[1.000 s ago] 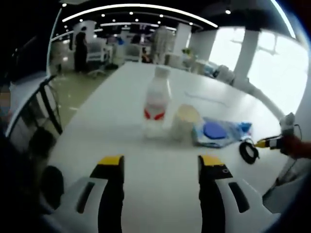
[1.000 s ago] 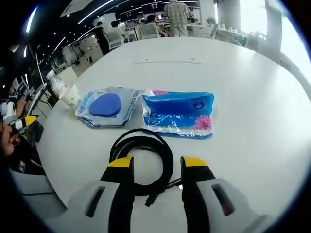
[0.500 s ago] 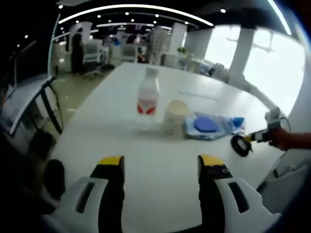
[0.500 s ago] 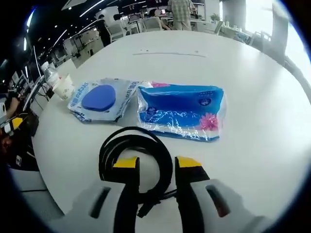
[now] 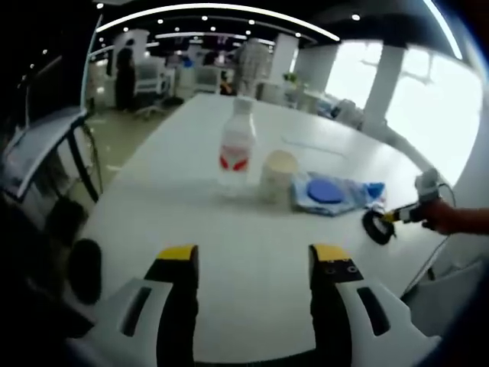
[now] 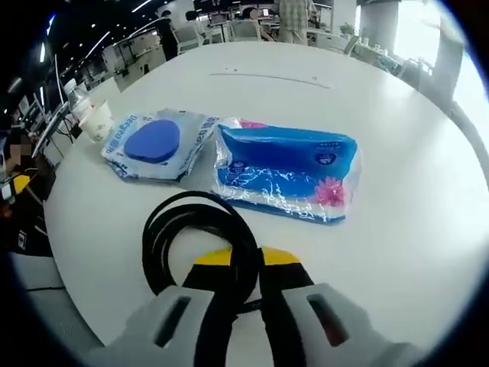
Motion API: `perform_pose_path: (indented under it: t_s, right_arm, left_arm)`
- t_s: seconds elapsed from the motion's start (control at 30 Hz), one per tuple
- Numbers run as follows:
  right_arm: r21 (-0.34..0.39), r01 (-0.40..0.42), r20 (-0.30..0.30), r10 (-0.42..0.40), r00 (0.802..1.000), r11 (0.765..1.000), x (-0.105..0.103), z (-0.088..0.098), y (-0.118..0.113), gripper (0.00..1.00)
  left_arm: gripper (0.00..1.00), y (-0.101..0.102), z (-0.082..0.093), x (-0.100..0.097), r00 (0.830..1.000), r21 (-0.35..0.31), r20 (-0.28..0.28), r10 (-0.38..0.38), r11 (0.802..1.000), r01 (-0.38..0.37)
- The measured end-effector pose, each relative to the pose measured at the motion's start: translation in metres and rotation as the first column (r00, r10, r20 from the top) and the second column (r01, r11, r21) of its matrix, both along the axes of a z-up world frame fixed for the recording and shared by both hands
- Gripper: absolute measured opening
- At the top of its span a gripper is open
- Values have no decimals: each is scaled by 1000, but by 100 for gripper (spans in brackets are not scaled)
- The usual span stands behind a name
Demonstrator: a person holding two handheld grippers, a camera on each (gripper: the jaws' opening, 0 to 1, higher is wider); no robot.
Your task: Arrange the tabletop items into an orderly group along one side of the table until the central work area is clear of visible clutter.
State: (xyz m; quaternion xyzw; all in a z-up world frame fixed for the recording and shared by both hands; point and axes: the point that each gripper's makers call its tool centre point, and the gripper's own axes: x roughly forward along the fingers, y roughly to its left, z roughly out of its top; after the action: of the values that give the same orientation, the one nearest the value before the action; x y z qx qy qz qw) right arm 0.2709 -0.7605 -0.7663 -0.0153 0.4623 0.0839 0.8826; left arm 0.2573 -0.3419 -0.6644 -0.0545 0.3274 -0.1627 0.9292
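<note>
Right gripper [image 6: 243, 258] clamped on black cable coil [image 6: 191, 229] near table [image 6: 412, 229] edge, coil's near side hidden behind jaws. Beyond: blue tissue pack [image 6: 286, 168], blue-disc packet [image 6: 153, 144]. Left gripper [image 5: 244, 256] spread wide, holding nothing; bottle [image 5: 238, 147] and cup [image 5: 276, 174] blurred.

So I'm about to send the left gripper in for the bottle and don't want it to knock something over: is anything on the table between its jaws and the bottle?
Nothing visible. In the left gripper view, bare white table runs from the open left gripper to the bottle. The paper cup stands just right of the bottle, beside the path.
</note>
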Motion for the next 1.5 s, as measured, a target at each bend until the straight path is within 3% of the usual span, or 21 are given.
perform_pose_path:
  t_s: [0.23, 0.47, 0.6, 0.83, 0.97, 1.2, 1.5]
  right_arm:
    - [9, -24, 2, 24, 1000, 1000, 6, 0, 18, 10]
    - [19, -15, 12, 15, 1000, 1000, 9, 1, 19, 14]
    - [21, -6, 27, 6, 1000, 1000, 9, 8, 17, 27]
    - [52, -14, 130, 7, 992, 999, 5, 37, 21, 40]
    - [59, -1, 160, -9, 987, 998, -3, 50, 20, 58]
    - [123, -4, 235, -25, 972, 992, -14, 74, 28, 69]
    - [146, -4, 300, -41, 953, 989, -37, 96, 39, 78]
  left_arm:
    - [55, -6, 2, 0, 1000, -3, 5, -11, 1000, 11]
    - [55, -7, 2, -1, 1000, 3, 10, -18, 1000, 18]
    - [55, -10, 2, -2, 1000, 1, 11, -23, 1000, 23]
    - [55, -21, 4, 0, 999, -7, 25, -37, 999, 37]
    - [56, -24, 3, 0, 999, -9, 28, -44, 999, 44]
    - [58, -27, 4, -2, 998, -13, 33, -54, 998, 55]
    - [59, -29, 4, -5, 997, -5, 38, -68, 998, 69]
